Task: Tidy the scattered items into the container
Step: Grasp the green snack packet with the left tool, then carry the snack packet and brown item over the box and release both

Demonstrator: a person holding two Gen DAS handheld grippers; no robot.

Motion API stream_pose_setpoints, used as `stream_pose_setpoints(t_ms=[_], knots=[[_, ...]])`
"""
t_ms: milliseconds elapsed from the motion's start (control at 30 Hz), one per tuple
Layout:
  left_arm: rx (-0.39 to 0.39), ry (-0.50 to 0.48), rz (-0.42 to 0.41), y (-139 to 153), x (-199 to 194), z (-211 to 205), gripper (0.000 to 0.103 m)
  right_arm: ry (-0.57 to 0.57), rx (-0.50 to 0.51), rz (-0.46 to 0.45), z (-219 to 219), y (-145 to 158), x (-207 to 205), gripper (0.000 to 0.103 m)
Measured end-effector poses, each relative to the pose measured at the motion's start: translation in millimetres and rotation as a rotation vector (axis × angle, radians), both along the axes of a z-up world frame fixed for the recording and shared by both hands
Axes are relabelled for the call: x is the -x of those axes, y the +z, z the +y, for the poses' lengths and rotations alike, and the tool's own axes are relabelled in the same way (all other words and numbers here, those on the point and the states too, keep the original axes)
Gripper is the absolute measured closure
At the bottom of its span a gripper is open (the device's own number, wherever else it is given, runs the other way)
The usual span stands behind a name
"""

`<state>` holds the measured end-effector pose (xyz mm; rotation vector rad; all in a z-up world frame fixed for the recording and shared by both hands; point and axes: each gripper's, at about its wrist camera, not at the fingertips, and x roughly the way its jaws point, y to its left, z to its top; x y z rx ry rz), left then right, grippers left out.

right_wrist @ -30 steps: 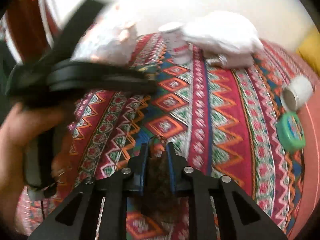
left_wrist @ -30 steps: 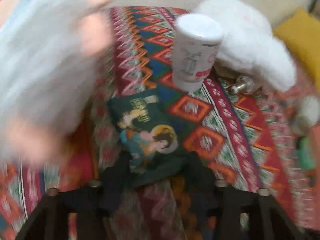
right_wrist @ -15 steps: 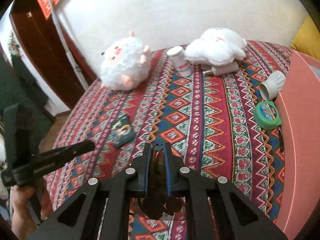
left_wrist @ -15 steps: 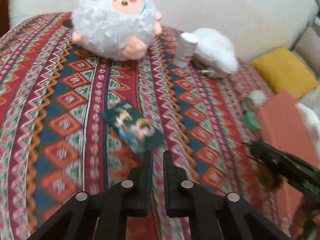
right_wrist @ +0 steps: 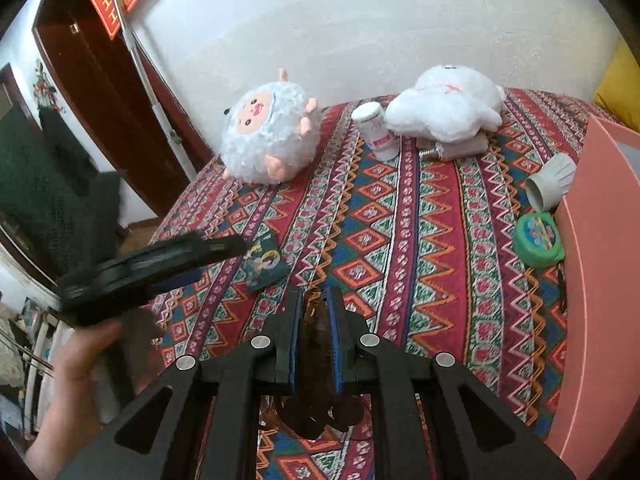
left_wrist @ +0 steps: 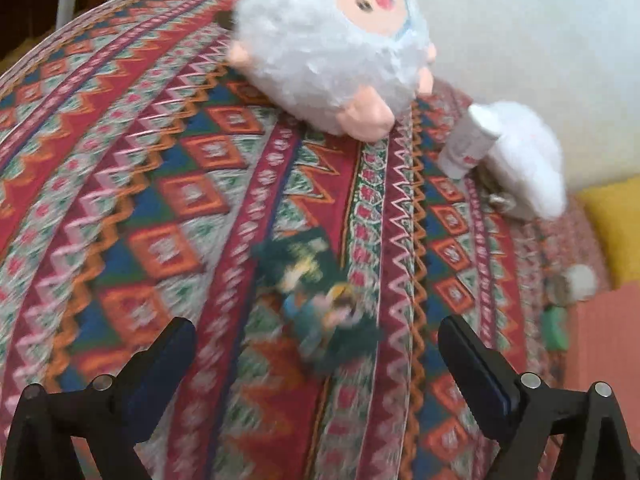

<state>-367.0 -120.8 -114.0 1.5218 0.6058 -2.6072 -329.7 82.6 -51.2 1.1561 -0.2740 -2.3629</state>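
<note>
Right claw (right_wrist: 315, 300) sits at the near edge of the bed, its 2 fingers pressed together on a dark brown, tangled object (right_wrist: 316, 360) that hangs down behind the pads; what it is cannot be told. Left claw (left_wrist: 312, 344) is spread wide, with 1 finger low at each side of its own view, and between them, just beyond the tips, lies a dark green picture card (left_wrist: 316, 296), blurred, flat on the patterned bedspread (left_wrist: 160, 216). From the right wrist view the left claw (right_wrist: 216, 246) reaches in from the left, held by a hand (right_wrist: 76, 364), with its tip just beside the card (right_wrist: 266, 264). To the right, a salmon-pink container (right_wrist: 600, 280) stands along the bed's edge. Beside its wall lies a green round case (right_wrist: 538, 238), and a little farther a white ribbed cap (right_wrist: 550, 182) lies on its side. Farther back on the left a fluffy sheep plush (right_wrist: 270, 138) sits on the bedspread. To its right stands a white bottle (right_wrist: 376, 130), tilted slightly, just beside a white plush toy (right_wrist: 448, 104) lying against the far wall. A small metal-tipped object (right_wrist: 440, 152) rests under that toy's near side. A yellow cushion (left_wrist: 616, 224) shows at the far right.
</note>
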Motion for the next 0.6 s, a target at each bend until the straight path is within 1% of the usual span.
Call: stream_pose_setpoints(t_ms=[33, 67, 133, 167, 200, 233, 267, 300, 333, 400, 433, 600], knots=[[0.028, -0.008, -0.039, -8, 10, 8, 0.003, 0.002, 0.004, -0.006, 1, 0, 2, 0.089], [0.088, -0.027, -0.065, -15, 17, 18, 0.003, 0.002, 0.005, -0.008, 2, 0, 3, 0.089], [0.241, -0.071, -0.106, -30, 29, 41, 0.002, 0.000, 0.005, -0.007, 4, 0, 6, 0.088], [0.269, -0.096, -0.084, -31, 27, 49, 0.005, -0.002, 0.004, -0.005, 5, 1, 6, 0.088], [0.279, -0.121, -0.045, -30, 21, 55, 0.017, 0.000, 0.005, -0.002, 6, 2, 6, 0.088], [0.274, -0.125, -0.023, -27, 15, 54, 0.045, 0.004, 0.004, 0.003, 7, 3, 6, 0.089], [0.253, -0.115, 0.003, -21, 8, 47, 0.051, 0.007, -0.001, 0.010, 8, 5, 4, 0.089], [0.213, -0.107, 0.044, -12, -2, 38, 0.054, 0.010, -0.006, 0.017, 8, 7, 3, 0.088], [0.198, -0.106, 0.083, -4, -12, 29, 0.061, 0.011, -0.006, 0.020, 9, 8, 2, 0.088], [0.192, -0.108, 0.160, 13, -34, 14, 0.061, 0.017, -0.005, 0.024, 9, 10, -1, 0.088], [0.173, -0.108, 0.187, 23, -46, 5, 0.061, 0.020, -0.014, 0.030, 8, 11, -4, 0.088], [0.083, -0.100, 0.289, 70, -107, -21, 0.061, 0.046, -0.069, 0.065, -1, 16, -20, 0.088]])
